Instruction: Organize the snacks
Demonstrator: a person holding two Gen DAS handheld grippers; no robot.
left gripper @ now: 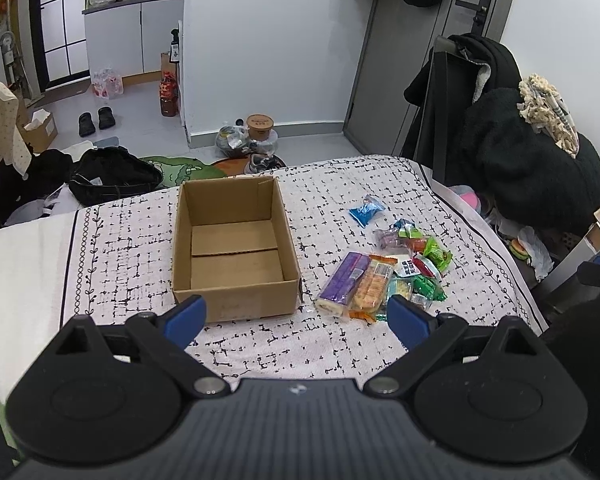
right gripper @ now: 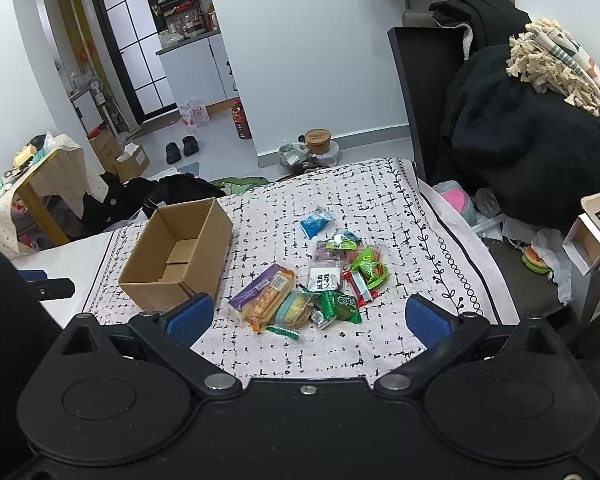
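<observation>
An open cardboard box (left gripper: pixel 232 248) of plain brown corrugated board sits on a cloth (left gripper: pixel 340 340) printed with broken black grid marks and a leafy vine border; the surface under the cloth cannot be made out. The box is rectangular, its walls upright, its floor showing two folded flaps meeting at a seam, with nothing inside. Just to its right lies a loose heap of snacks (left gripper: pixel 388 272) in glossy crinkled wrappers: a long purple pack (left gripper: pixel 344 280) touching an orange cracker pack (left gripper: pixel 374 286), green sachets, a red one and a white labelled one overlapping. A blue packet (left gripper: pixel 366 211) lies apart, beyond the heap.

The left tongs (left gripper: pixel 296 314) hover low over the near edge of the cloth, pointing forward between box and heap, their blue ribbed pads (left gripper: pixel 190 314) spread wide and gripping nothing. The right tongs (right gripper: pixel 308 318) hang likewise above the cloth, aimed at the heap (right gripper: pixel 312 284), blue pads (right gripper: pixel 426 320) wide apart and bare; from here the box (right gripper: pixel 176 258) stands to the left, the blue packet (right gripper: pixel 316 222) farther off.

Around: a chair piled with fuzzy black clothes (left gripper: pixel 520 152), a grey door (left gripper: pixel 424 48), dark bags on the floor (left gripper: pixel 112 178), a pair of black shoes (left gripper: pixel 96 120) and a round brown tub (left gripper: pixel 260 126) by the wall. Nothing lies between the tongs and the snacks
</observation>
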